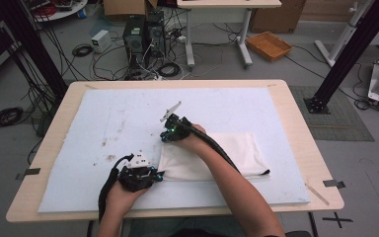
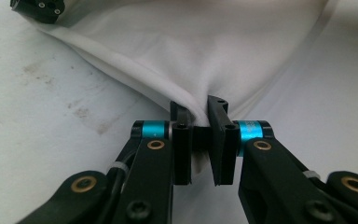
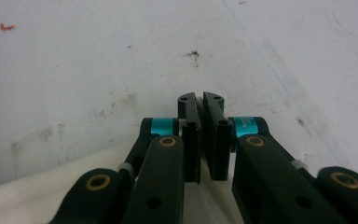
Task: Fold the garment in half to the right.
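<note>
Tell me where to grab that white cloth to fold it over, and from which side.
Take the white cloth by the two corners of its left edge, coming in low from the left, where the layers end in thin corners that jaws can pinch. The left gripper is already shut on the near corner; the right gripper sits closed at the far one, cloth between its jaws.

Wooden table [image 1: 296,123]; pale blue mat [image 1: 128,118] on it, white cloth [image 1: 237,153] atop.
</note>
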A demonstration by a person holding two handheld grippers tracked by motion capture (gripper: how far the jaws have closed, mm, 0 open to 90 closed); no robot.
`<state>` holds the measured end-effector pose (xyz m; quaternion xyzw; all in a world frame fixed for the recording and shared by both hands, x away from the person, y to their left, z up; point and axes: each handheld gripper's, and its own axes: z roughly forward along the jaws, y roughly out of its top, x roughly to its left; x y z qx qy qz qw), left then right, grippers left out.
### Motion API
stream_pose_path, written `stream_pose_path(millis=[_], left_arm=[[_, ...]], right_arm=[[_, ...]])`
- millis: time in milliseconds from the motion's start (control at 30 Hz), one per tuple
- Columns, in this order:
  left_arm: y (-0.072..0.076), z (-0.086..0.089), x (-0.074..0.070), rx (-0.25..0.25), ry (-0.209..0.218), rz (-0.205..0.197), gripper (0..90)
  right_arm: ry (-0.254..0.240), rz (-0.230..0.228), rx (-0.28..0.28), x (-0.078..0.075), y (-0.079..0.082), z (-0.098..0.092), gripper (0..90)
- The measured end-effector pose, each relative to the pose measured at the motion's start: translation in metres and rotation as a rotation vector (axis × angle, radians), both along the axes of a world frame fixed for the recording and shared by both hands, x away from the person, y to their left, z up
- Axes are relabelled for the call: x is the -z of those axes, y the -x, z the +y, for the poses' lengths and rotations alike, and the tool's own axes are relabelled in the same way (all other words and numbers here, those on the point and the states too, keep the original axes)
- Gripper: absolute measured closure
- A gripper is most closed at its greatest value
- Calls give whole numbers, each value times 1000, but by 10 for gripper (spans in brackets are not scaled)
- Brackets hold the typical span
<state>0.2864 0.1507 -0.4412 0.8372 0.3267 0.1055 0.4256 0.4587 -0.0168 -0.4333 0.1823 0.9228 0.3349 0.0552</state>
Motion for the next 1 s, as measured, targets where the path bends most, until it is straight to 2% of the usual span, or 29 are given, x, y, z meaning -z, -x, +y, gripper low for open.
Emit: stream_pose_path(millis=[100, 200, 267, 333, 400, 567, 733, 833, 1000], left_arm=[[3, 2, -7, 14, 1, -16, 807], [7, 2, -16, 22, 34, -38, 807], [8, -1, -21, 32, 45, -52, 807], [8, -6, -24, 46, 48, -59, 807], [7, -16, -28, 79, 30, -77, 806], [-1, -39, -41, 150, 27, -83, 806], [-9, -65, -54, 210, 0, -99, 805], [-14, -81, -62, 246, 3, -100, 805], [-22, -110, -74, 307, -15, -113, 805]], right_arm=[[-39, -45, -20, -8, 6, 4, 882], [-68, -85, -37, -21, 12, 4, 882], [-93, -98, -41, -29, 13, -1, 882], [-114, -92, -39, -35, 13, -9, 881], [-136, -101, -32, -41, 15, -19, 881], [-173, -140, -20, -51, 21, -48, 881], [-186, -157, 13, -61, 21, -79, 881], [-191, -170, 36, -66, 22, -96, 881], [-192, -190, 79, -73, 25, -125, 881]])
